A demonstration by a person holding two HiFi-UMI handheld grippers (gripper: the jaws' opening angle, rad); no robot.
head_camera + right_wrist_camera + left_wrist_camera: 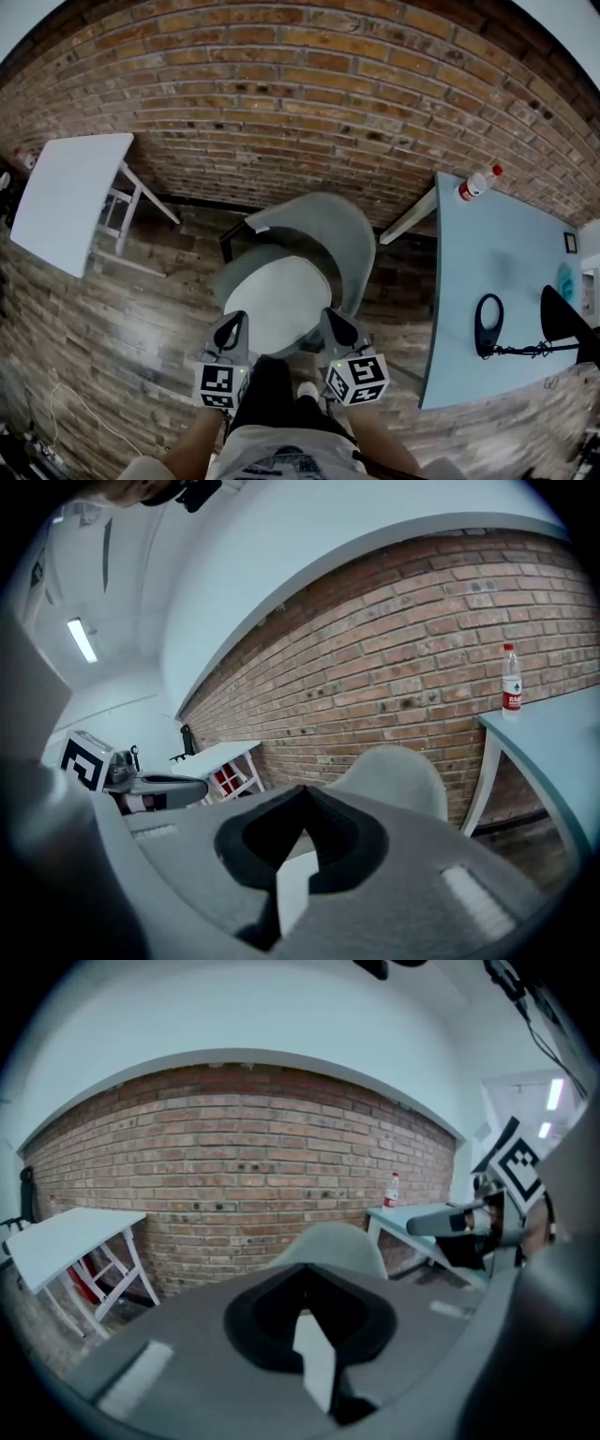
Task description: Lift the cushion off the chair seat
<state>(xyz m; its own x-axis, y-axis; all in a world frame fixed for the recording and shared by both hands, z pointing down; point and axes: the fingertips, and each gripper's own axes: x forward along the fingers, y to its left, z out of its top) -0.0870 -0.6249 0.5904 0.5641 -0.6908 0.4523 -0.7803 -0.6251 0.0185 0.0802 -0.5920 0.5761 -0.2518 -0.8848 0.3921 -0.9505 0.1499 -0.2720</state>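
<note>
A round white cushion (281, 302) lies on the seat of a grey-green shell chair (323, 230) that stands before the brick wall. My left gripper (233, 325) is at the cushion's near left edge, jaws shut with nothing in them. My right gripper (337, 321) is at the near right edge, also shut and empty. Whether either touches the cushion I cannot tell. In the left gripper view the shut left gripper (305, 1274) points at the chair back (330, 1241). The right gripper view shows the shut right gripper (302, 794) below the chair back (401, 772).
A white folding table (67, 195) stands at the left. A pale blue table (511, 248) at the right carries a red-capped bottle (476, 183) and a black ring-shaped object (488, 323) with a cable. The floor is wood planks. My shoe (306, 389) is just before the chair.
</note>
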